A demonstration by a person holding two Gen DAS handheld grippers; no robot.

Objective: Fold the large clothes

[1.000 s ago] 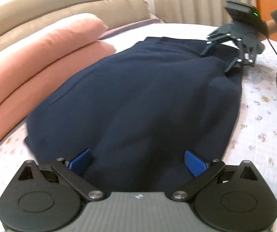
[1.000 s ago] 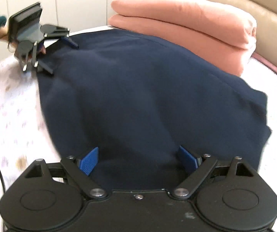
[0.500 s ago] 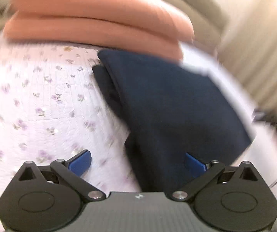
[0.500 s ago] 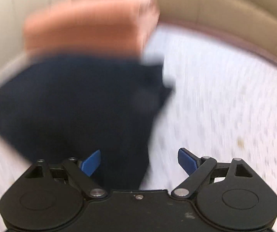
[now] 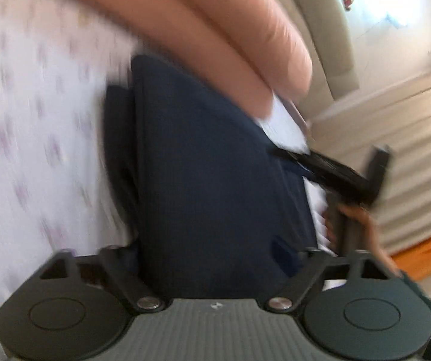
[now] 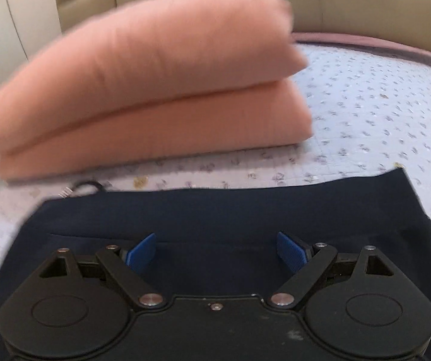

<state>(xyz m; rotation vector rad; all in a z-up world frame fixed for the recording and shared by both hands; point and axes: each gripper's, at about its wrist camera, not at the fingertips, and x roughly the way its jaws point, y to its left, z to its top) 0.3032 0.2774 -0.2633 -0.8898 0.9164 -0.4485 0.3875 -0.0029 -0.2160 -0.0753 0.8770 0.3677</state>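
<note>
A navy garment (image 6: 221,213) lies flat on the bed, folded, with a straight far edge. My right gripper (image 6: 217,252) is open just above its near part, blue pads apart. In the blurred left wrist view the garment (image 5: 209,180) runs away from my left gripper (image 5: 212,255), whose fingers stand wide apart over the cloth; its blue pads are hard to make out. The right gripper (image 5: 329,171) shows there at the garment's far right edge, held by a hand.
A stack of two folded salmon-pink blankets (image 6: 155,90) lies just beyond the garment. The floral sheet (image 6: 380,105) extends right. A beige headboard (image 6: 350,3) is behind. A black cable (image 6: 87,186) lies at the garment's far left corner.
Both grippers have swung round to the garment's side; the right one now faces the pink blankets. The garment now shows folded, shorter than one second ago.
</note>
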